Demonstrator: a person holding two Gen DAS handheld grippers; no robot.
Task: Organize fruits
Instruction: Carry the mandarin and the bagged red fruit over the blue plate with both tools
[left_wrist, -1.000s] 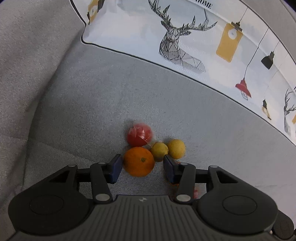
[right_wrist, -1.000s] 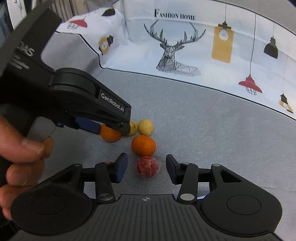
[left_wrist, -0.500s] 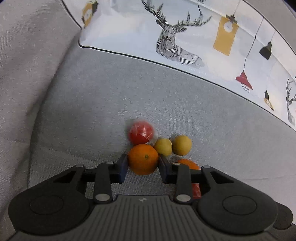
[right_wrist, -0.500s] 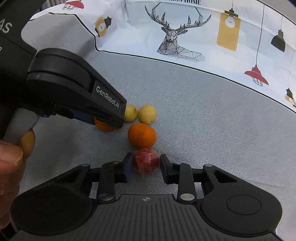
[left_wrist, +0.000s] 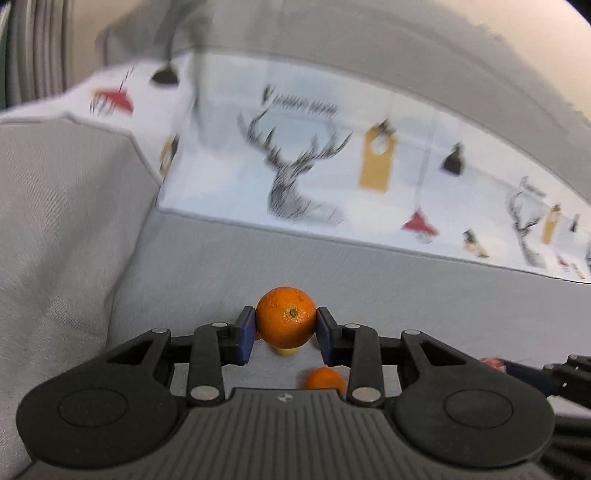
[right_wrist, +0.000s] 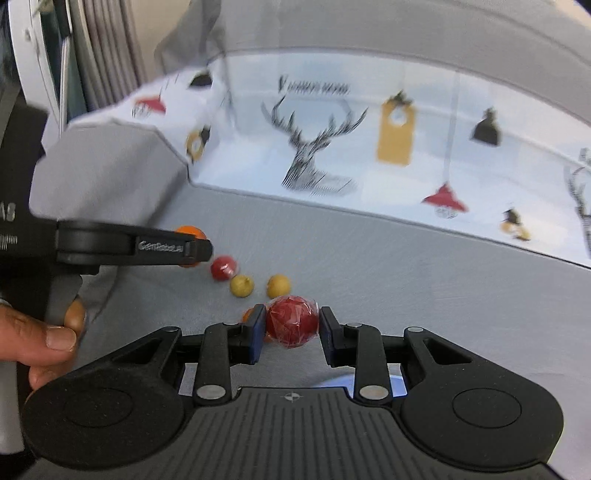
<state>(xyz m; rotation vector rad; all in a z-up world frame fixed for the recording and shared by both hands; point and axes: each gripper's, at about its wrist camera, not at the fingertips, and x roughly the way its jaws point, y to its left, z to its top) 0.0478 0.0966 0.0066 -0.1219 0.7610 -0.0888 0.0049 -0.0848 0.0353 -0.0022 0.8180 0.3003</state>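
With left gripper clamped on orange, right gripper clamped on wrapped red fruit, I'm mid-carry; next needs drop spot, none visible

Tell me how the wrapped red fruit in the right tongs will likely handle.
The red fruit is round, so it would probably roll if set loose on the sofa. Its glossy film looks slippery; the right tongs pinch only its sides, so it might slip.
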